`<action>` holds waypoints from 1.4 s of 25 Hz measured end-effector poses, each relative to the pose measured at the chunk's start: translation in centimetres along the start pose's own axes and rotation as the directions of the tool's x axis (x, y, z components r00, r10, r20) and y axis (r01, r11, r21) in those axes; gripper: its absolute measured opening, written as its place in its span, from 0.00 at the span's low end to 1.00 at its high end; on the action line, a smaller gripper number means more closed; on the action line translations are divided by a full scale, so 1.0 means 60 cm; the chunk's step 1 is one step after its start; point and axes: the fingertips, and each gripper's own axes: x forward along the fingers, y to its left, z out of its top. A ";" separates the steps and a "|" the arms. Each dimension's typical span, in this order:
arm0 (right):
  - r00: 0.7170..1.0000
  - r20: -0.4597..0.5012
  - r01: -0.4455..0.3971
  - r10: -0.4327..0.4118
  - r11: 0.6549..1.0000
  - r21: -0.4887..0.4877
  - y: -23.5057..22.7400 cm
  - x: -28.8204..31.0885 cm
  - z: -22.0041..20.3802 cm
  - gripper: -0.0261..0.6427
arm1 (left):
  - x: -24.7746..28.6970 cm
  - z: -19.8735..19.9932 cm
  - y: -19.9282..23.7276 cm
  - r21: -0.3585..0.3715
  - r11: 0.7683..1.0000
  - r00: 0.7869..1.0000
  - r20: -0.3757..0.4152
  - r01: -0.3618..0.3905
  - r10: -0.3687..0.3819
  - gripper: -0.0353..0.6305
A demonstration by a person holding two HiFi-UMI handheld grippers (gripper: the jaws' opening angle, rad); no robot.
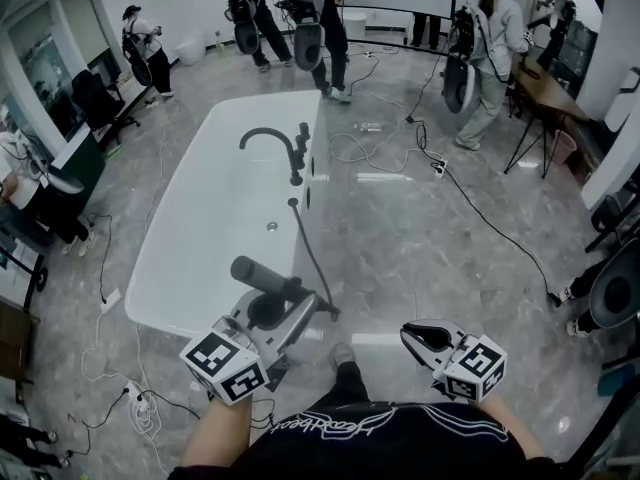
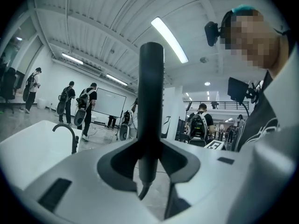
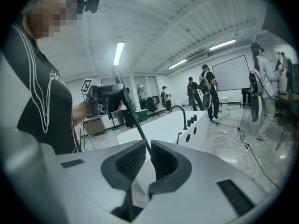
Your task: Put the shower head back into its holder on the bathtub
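Observation:
The black shower head (image 1: 262, 276) is a dark cylinder standing up between the jaws of my left gripper (image 1: 268, 306), which is shut on it just off the near end of the white bathtub (image 1: 190, 268). In the left gripper view the shower head (image 2: 151, 101) rises straight from the left gripper (image 2: 150, 168). Its black hose (image 1: 312, 253) runs from the tub's right rim down to the handle. The black faucet (image 1: 275, 146) and knobs (image 1: 303, 133) stand on that rim. My right gripper (image 1: 410, 334) is shut and empty, to the right over the floor. In the right gripper view the hose (image 3: 135, 120) passes beyond the right gripper (image 3: 146, 146).
Several people (image 1: 320, 23) with grippers stand at the far end of the room. Cables (image 1: 480, 213) and a power strip (image 1: 437, 167) lie on the marble floor right of the tub. More cables (image 1: 135, 398) lie at my left. Desks (image 1: 545, 88) and chairs line the walls.

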 end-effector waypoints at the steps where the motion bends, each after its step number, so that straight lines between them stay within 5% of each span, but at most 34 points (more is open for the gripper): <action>1: 1.000 -0.009 -0.006 0.006 1.000 0.006 -0.017 0.020 0.007 0.06 | 0.011 0.008 0.026 -0.005 1.000 1.000 0.006 -0.008 0.008 0.25; 15: 0.970 -0.179 -0.168 0.163 0.986 -0.014 -0.183 0.326 0.086 0.07 | 0.100 0.120 0.339 -0.019 0.992 0.989 0.068 -0.128 0.129 0.25; 22: 0.956 -0.210 -0.209 0.207 0.978 0.010 -0.227 0.402 0.066 0.14 | 0.135 0.146 0.383 -0.015 0.990 0.988 0.060 -0.142 0.142 0.25; 26: 0.925 -0.261 -0.274 0.277 0.961 0.048 -0.232 0.427 0.033 0.26 | 0.165 0.158 0.392 -0.049 0.990 0.990 0.058 -0.130 0.132 0.25; 35: 0.854 -0.421 -0.341 0.305 0.940 -0.010 -0.306 0.528 -0.070 0.32 | 0.216 0.244 0.413 -0.022 0.992 0.987 0.101 -0.122 0.123 0.25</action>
